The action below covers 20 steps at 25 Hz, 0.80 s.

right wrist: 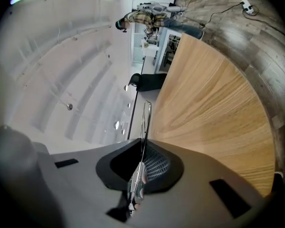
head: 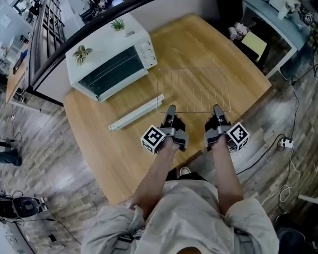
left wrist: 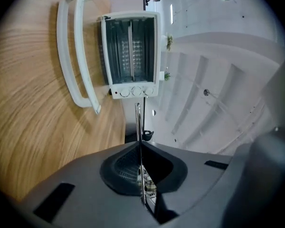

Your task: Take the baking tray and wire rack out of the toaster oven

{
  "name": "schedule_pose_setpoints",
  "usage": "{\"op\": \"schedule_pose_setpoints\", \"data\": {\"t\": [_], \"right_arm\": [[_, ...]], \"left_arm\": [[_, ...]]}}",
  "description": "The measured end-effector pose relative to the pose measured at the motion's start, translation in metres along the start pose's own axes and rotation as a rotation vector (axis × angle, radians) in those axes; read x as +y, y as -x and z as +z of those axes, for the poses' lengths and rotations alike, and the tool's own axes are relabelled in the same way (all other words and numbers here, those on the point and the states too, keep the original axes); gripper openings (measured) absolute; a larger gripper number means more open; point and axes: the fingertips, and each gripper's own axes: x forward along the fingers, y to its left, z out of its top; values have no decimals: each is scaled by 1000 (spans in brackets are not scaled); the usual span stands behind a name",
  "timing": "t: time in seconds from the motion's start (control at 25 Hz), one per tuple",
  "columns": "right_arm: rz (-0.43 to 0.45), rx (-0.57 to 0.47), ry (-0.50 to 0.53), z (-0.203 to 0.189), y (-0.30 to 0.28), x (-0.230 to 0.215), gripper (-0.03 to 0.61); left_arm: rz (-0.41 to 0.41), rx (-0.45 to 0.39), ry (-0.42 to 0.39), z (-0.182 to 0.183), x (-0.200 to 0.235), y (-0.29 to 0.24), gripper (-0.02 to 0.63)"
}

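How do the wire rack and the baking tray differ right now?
The wire rack is clamped in the left gripper and right gripper; the baking tray lies loose on the table. The rack is see-through wire, the tray white. Both are out of the toaster oven.

Bright, even light; fisheye-warped, perhaps motion-smeared edges

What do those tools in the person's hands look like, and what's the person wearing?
The left gripper and right gripper are dark grey, with black textured pads. Each carries a white cube printed with black square markers. The person wears elbow-length light grey sleeves.
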Motion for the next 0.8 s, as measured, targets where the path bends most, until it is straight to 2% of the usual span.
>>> {"op": "schedule_pose_setpoints", "data": {"t": [0.16, 0.4, 0.8], "right_arm": [[-24, -41, -20, 22, 9, -14, 25], [-64, -65, -41, 29, 19, -29, 25], [-221, -81, -87, 24, 25, -84, 25]], "left_arm": [[15, 44, 1, -23, 5, -14, 14], [48, 83, -5, -35, 21, -17, 14], [184, 154, 5, -45, 70, -19, 14]]}}
